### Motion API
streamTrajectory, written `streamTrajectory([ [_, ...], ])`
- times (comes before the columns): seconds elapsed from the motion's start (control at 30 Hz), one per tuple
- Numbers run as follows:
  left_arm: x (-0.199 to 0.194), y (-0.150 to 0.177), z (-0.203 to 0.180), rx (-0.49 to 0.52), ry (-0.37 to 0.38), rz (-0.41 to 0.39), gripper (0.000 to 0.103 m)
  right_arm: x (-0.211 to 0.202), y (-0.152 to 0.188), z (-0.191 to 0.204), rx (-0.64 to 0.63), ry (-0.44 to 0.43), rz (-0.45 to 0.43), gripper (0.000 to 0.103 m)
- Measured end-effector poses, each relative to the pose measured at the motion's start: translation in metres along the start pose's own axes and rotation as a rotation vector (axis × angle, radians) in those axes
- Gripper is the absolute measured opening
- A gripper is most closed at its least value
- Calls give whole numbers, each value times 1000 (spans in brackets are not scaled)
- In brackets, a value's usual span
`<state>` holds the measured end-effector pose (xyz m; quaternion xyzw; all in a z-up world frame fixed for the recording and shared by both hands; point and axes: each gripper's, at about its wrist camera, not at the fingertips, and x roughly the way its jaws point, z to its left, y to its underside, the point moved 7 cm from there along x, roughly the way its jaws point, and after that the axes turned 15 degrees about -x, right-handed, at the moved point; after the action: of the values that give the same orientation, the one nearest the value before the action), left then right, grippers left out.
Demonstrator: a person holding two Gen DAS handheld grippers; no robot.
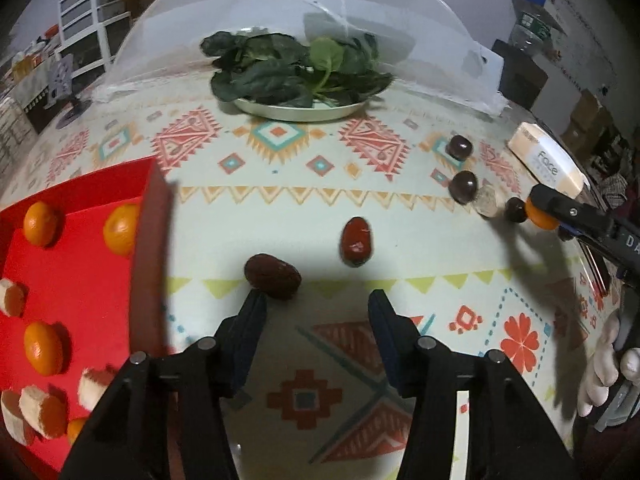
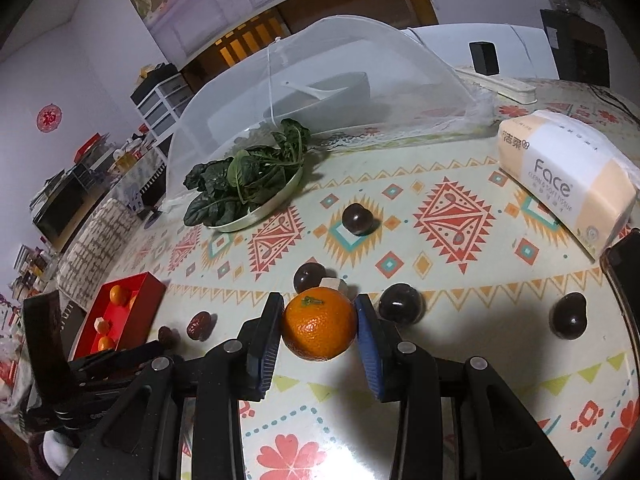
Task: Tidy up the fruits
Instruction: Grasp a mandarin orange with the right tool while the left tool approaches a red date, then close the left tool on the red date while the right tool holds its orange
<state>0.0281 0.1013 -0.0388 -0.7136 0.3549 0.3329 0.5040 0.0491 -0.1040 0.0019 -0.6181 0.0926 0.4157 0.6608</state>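
Over on my left sits the red tray (image 1: 148,216), and I count four oranges in it, one (image 1: 40,224) at the far corner, plus several white-and-tan cut pieces (image 1: 42,410) near the front edge. My left gripper (image 1: 316,304) hangs with its jaws wide and nothing between them, low over the patterned tablecloth (image 1: 320,360). Two red dates lie just ahead: a dark one (image 1: 273,276) almost touching the left fingertip, a brighter glossy one (image 1: 356,241) a little farther on.

Past them, a plate of spinach (image 1: 296,76) stands at the edge of a white mesh food cover (image 2: 320,80).

Moving right, my right gripper (image 2: 319,322) has both blue pads pressed against one orange (image 2: 320,323), round, bright, green stem scar on top, held just above the cloth. Four dark round fruits sit around it: one (image 2: 357,219) far off, one (image 2: 309,278) just behind the orange beside a pale cut piece (image 2: 331,283), one (image 2: 400,304) close by the right finger, one (image 2: 568,316) well to the right. A tissue pack marked "Face" (image 2: 560,184) lies at the far right.
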Motion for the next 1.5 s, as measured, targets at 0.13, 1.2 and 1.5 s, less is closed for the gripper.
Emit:
streamTrajectory([
  [0.13, -13, 6, -13, 62, 42, -19, 52, 2, 2, -1, 3, -3, 9, 39],
  [1.2, -44, -3, 28, -90, 15, -115, 30, 6, 4, 22, -62, -24, 2, 39],
  [1.5, -111, 4, 105, -236, 10, -224, 30, -9, -1, 122, -149, -197, -3, 39],
])
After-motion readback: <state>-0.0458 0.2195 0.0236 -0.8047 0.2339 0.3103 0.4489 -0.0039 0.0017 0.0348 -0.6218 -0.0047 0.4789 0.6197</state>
